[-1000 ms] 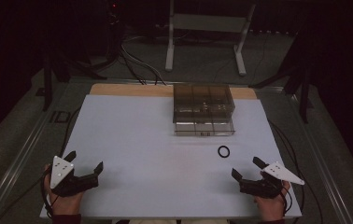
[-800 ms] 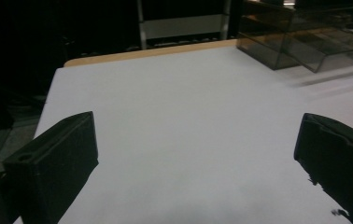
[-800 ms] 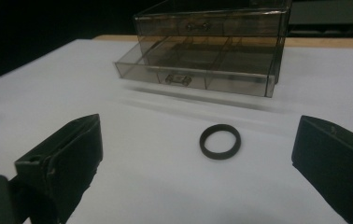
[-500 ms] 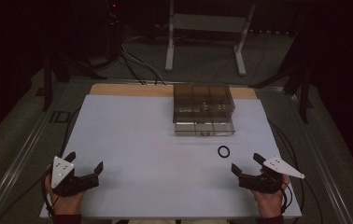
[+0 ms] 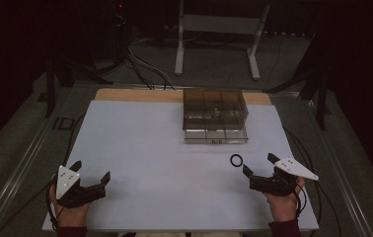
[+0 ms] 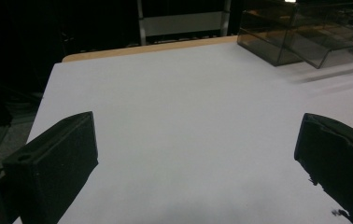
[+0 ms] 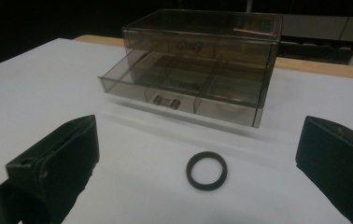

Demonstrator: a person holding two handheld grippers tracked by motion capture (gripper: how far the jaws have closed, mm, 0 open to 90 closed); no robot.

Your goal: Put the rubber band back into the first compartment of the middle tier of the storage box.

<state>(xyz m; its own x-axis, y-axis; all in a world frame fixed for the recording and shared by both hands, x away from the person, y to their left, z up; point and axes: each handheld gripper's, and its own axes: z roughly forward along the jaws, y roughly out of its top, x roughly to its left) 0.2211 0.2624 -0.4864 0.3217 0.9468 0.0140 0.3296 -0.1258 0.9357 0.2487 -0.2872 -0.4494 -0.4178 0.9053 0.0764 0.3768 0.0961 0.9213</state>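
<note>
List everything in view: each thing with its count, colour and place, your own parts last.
ring: one, black, flat on the white table top, in front of the drawer box, just ahead of the right gripper.
drawer box: one, smoky clear plastic, far right part of the table, bottom drawer pulled out.
table: one, white top with a wooden far edge.
metal stand: one, pale grey, on the floor beyond the table.
left gripper: one, black, near left corner, open.
right gripper: one, black, near right, open.

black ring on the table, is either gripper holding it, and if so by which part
Nothing is held. The black ring lies flat on the table, ahead of the open right gripper. The left gripper is open too.
</note>
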